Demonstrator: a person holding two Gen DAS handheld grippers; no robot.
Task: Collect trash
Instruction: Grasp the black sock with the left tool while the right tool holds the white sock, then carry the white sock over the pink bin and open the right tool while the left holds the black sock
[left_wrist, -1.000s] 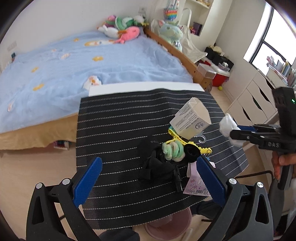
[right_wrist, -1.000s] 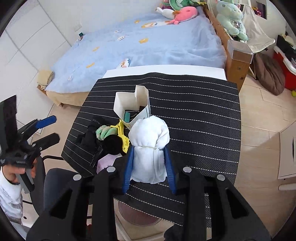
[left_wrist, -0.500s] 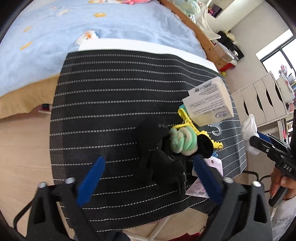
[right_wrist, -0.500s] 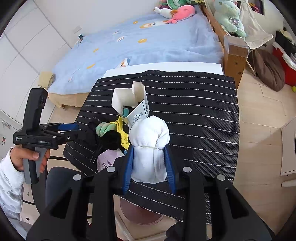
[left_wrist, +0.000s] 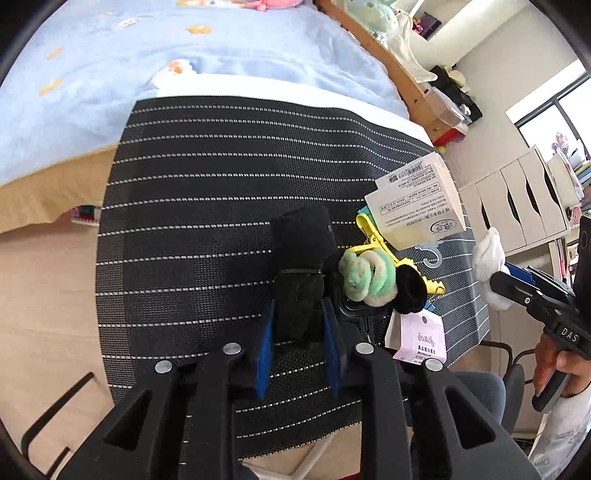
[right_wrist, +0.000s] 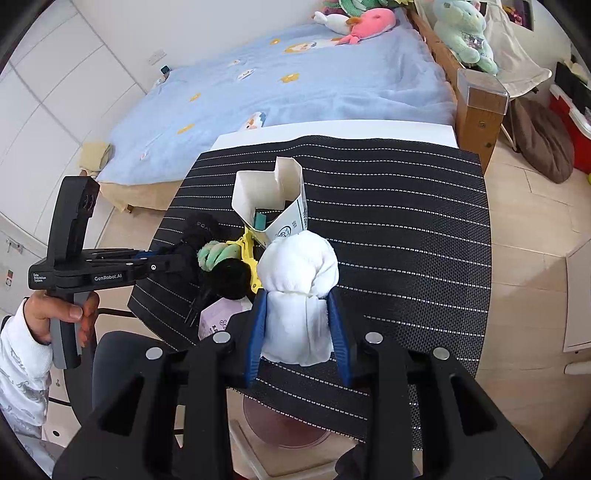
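Observation:
My left gripper (left_wrist: 297, 317) is shut on a black rolled sock (left_wrist: 301, 273) lying on the black striped mat (left_wrist: 207, 192). My right gripper (right_wrist: 297, 302) is shut on a white rolled cloth wad (right_wrist: 299, 291), held above the mat's near edge; the wad also shows in the left wrist view (left_wrist: 489, 258). Beside the sock lie a green-and-white hair scrunchie (left_wrist: 367, 273), a black scrunchie (left_wrist: 410, 288), a yellow clip (left_wrist: 376, 232), an open white carton (right_wrist: 273, 199) and a pink paper tag (left_wrist: 421, 338).
The mat covers a white table (right_wrist: 332, 129) next to a blue bed (right_wrist: 295, 85) with plush toys. A pink bin (right_wrist: 284, 424) stands on the floor under the table's near edge. White drawers (left_wrist: 517, 199) stand at the right.
My left gripper has moved forward and closed on the black sock; it was open before. My right gripper still holds the white wad, almost unmoved.

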